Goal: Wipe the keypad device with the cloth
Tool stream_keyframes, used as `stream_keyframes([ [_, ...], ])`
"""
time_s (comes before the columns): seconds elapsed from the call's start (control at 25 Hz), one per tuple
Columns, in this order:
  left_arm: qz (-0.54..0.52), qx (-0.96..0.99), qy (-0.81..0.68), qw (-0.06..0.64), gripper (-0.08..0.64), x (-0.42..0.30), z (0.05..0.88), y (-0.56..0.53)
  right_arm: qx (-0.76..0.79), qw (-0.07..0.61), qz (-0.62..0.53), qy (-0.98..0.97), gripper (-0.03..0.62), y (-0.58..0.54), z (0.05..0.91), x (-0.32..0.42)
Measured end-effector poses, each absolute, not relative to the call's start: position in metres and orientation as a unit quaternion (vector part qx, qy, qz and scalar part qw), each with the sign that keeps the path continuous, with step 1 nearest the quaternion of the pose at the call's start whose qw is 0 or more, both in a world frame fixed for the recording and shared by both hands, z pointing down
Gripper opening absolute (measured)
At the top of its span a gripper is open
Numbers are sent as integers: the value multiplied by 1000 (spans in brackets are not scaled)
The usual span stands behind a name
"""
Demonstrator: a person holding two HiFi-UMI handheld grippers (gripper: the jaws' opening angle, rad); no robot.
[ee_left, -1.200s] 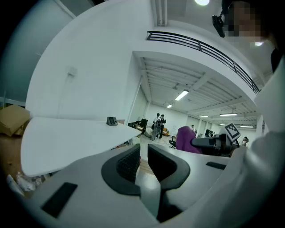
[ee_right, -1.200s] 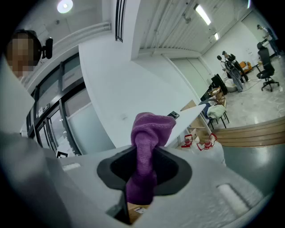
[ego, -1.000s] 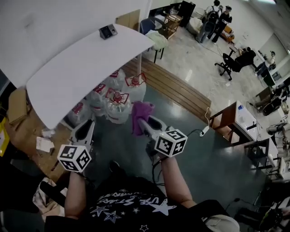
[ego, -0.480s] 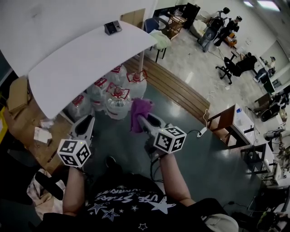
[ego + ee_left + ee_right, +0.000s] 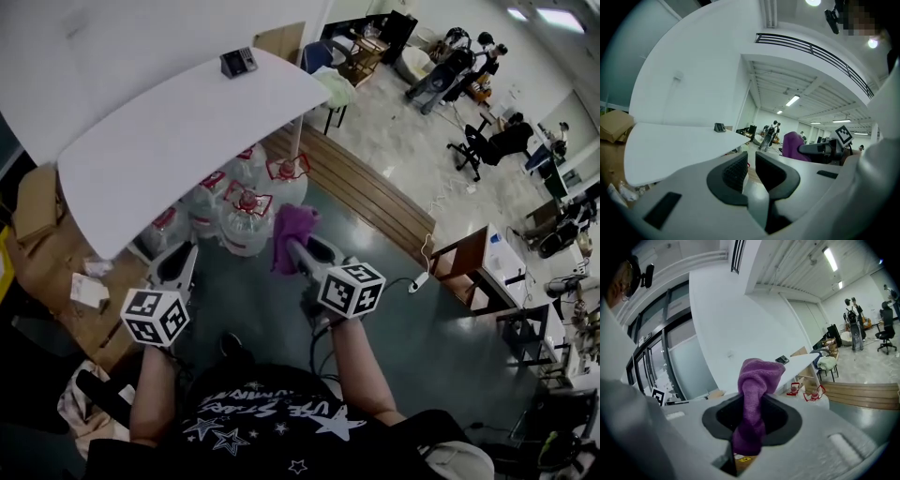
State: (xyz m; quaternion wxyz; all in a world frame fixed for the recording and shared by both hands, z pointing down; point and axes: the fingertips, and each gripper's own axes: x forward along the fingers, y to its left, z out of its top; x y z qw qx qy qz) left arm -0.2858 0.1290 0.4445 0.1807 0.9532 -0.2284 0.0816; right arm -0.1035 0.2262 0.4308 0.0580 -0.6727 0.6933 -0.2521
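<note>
Hardly anything has shifted: both grippers hang where they were. Right gripper [image 5: 751,412] is clamped on the purple cloth [image 5: 757,378], which bunches up above its jaws. Beside it, left gripper [image 5: 751,169] stands empty, jaws a narrow gap apart. Well ahead of both, the keypad device [image 5: 239,62] sits at the far edge of the white table [image 5: 169,141].

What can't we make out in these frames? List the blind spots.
- Keypad device: too small in every view, so its keys, its screen and any dirt are unreadable.
- Cloth: in the right gripper view, its lower end is hidden down between the jaws of the right hand-held gripper.
- Water bottles: in the head view, they are partly hidden by the white table, so their count is unclear.
</note>
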Motion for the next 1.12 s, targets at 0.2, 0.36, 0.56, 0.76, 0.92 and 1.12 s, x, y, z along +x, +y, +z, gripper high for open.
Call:
stream_keyframes([
  [0.2,92,960,-210,159,58,-269,447,102,-686,53,-240,684,98,196,424,-82],
  [0.36,91,961,-193,174,58,-253,455,89,-695,48,-241,675,98,186,429,-71],
  [0.56,104,958,-184,192,58,-235,468,84,-700,41,-250,668,98,192,437,-55],
  [0.76,105,956,-195,194,58,-211,469,73,-696,47,-262,667,98,181,449,-26],
  [0.92,109,951,-222,186,58,-193,465,59,-674,47,-268,686,98,153,451,-4],
  [1.12,108,943,-255,185,58,-165,461,39,-651,54,-270,707,98,122,447,34],
])
